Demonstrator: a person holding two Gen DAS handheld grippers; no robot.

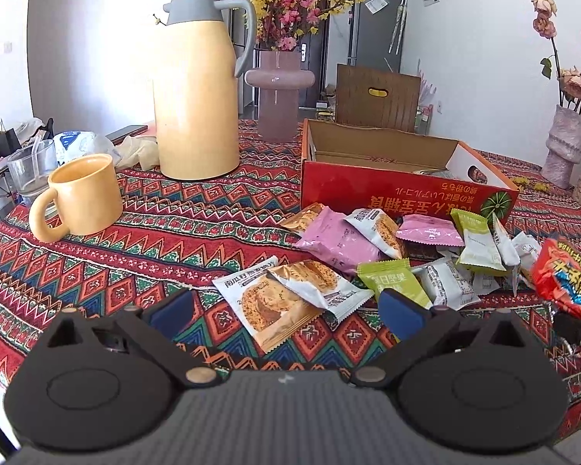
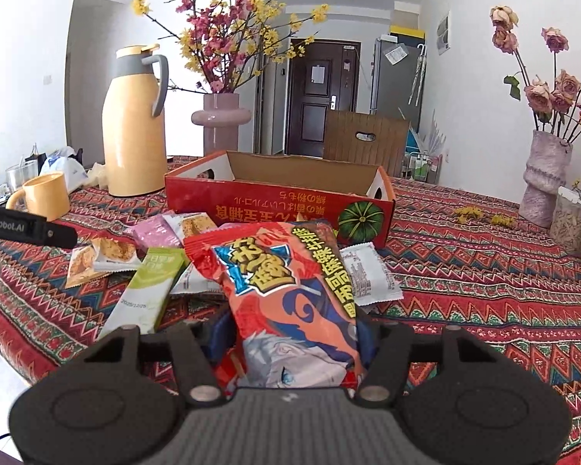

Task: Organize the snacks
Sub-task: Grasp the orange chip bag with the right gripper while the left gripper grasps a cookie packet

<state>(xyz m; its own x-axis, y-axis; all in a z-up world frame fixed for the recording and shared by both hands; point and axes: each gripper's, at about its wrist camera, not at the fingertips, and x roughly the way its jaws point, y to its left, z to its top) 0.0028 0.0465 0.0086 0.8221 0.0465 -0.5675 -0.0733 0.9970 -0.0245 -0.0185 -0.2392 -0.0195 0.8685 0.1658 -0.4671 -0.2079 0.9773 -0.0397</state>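
Note:
A pile of small snack packets lies on the patterned tablecloth in front of an open red cardboard box, which also shows in the right wrist view. My left gripper is open and empty, low over a white-and-orange biscuit packet. My right gripper is shut on a large red snack bag, held above the table before the box. The bag's edge shows at the right of the left wrist view.
A yellow thermos jug, a yellow mug and a glass stand at the left. A pink flower vase is behind the box. A rough pink vase and a jar stand at the right.

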